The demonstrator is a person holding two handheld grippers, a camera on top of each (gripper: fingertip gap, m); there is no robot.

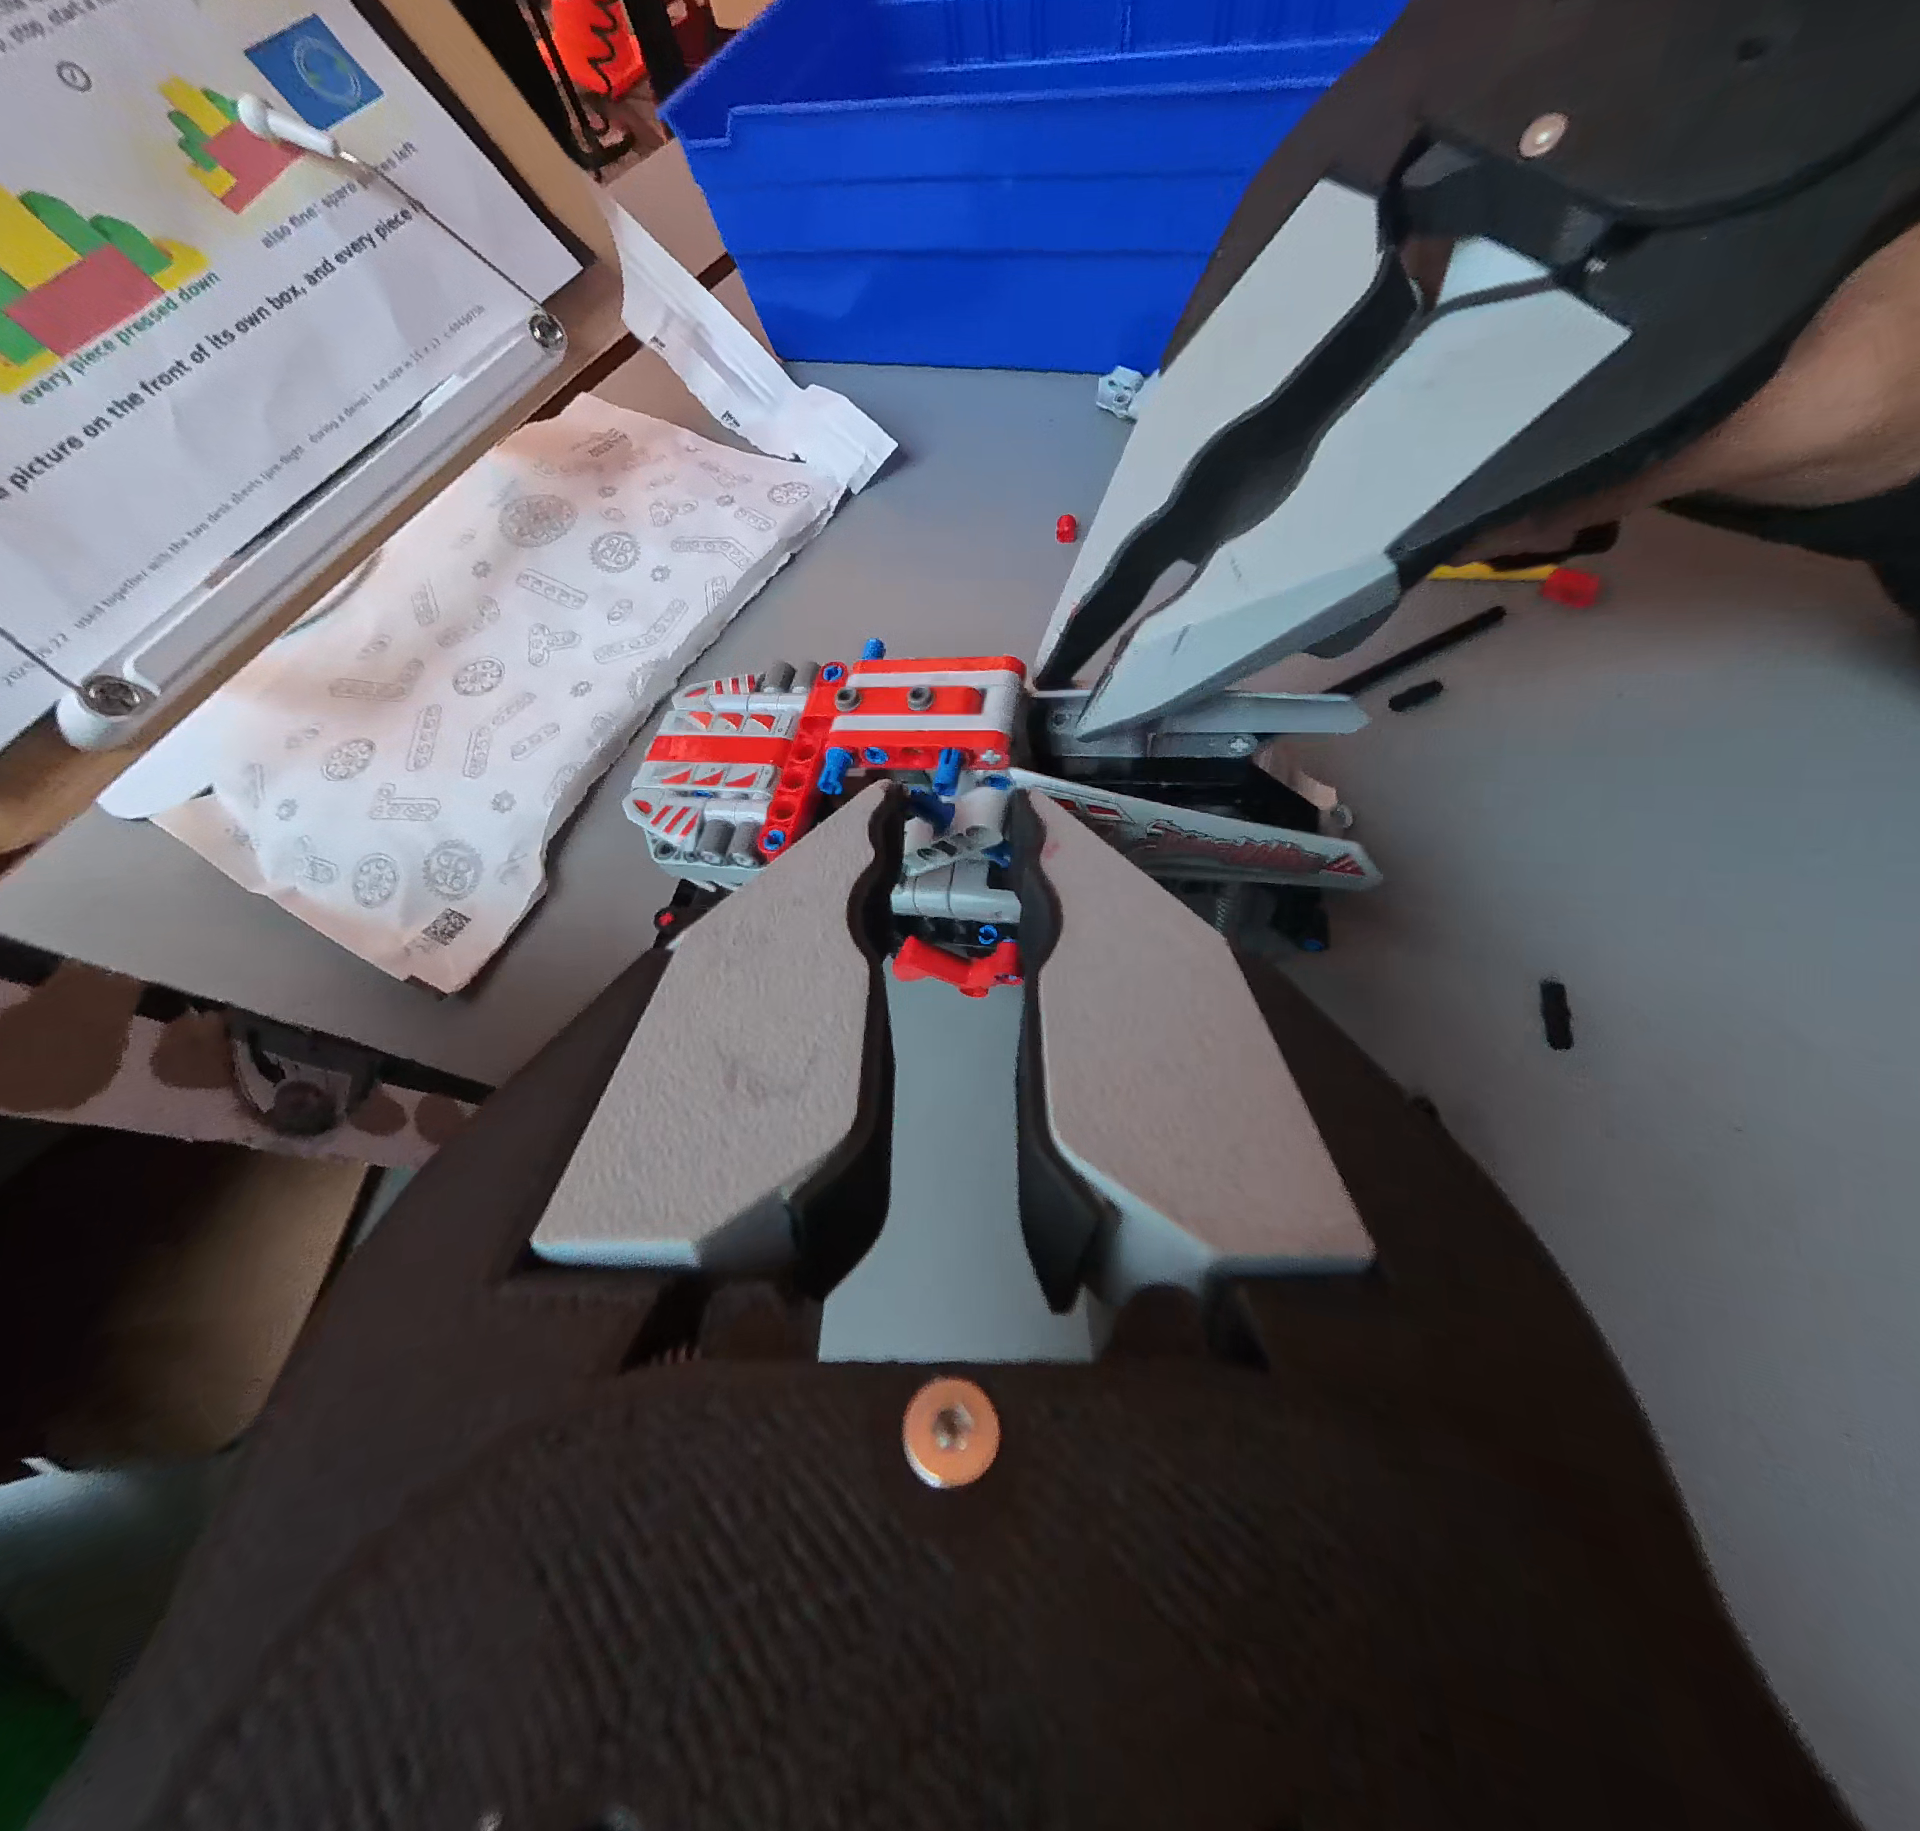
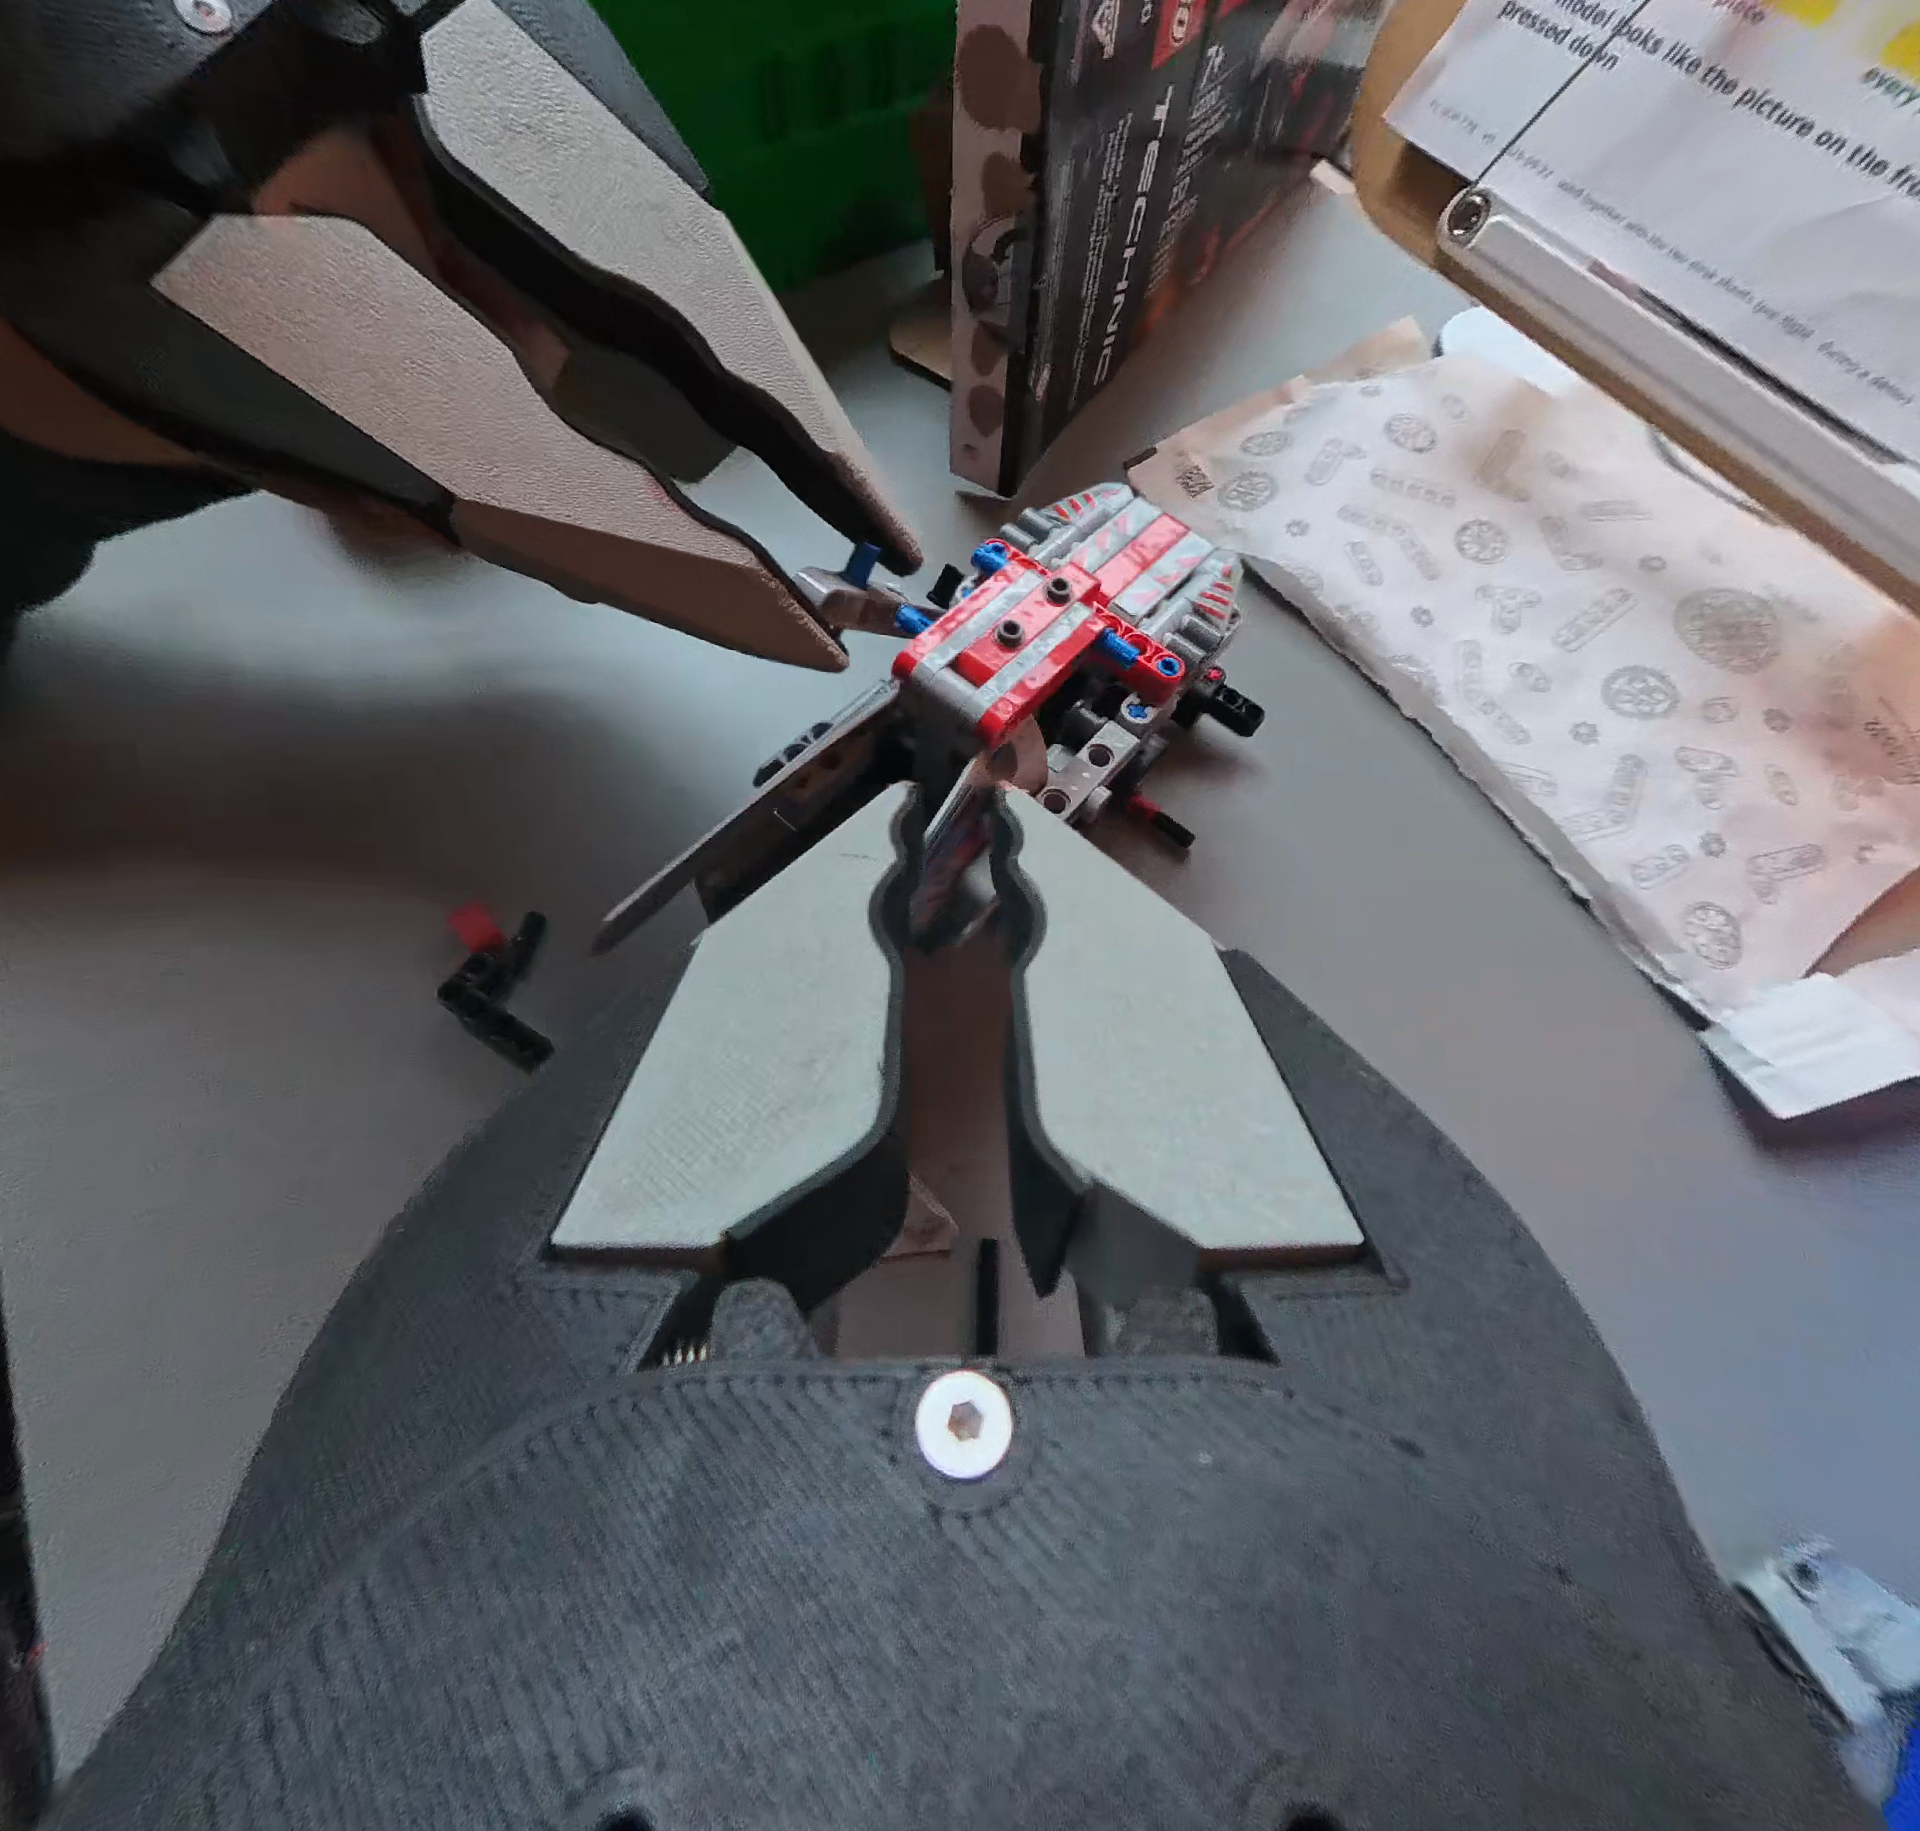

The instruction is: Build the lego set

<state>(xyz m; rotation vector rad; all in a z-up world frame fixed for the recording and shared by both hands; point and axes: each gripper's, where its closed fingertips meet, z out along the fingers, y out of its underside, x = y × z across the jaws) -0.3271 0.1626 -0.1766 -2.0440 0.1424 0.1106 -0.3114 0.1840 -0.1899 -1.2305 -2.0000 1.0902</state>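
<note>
Left wrist view shows one red-and-grey lego model (image 1: 831,753) on the grey table (image 1: 1558,950), directly ahead of the left hand-held gripper (image 1: 951,815), whose fingers are closed around a small grey-and-blue part at the model's near edge. One right hand-held gripper (image 1: 1060,690) comes in from the upper right and is clenched on a long grey panel of the same model; in the right wrist view its tips (image 2: 956,825) pinch that striped panel. Loose pieces ahead and to the right: two red, three black. One patterned paper bag (image 1: 499,659) lies left of the model, one blue bin (image 1: 987,223) beyond it, one instruction sheet (image 1: 208,223) on a stand, one product box (image 2: 1122,192) and one green bin (image 2: 769,67).
</note>
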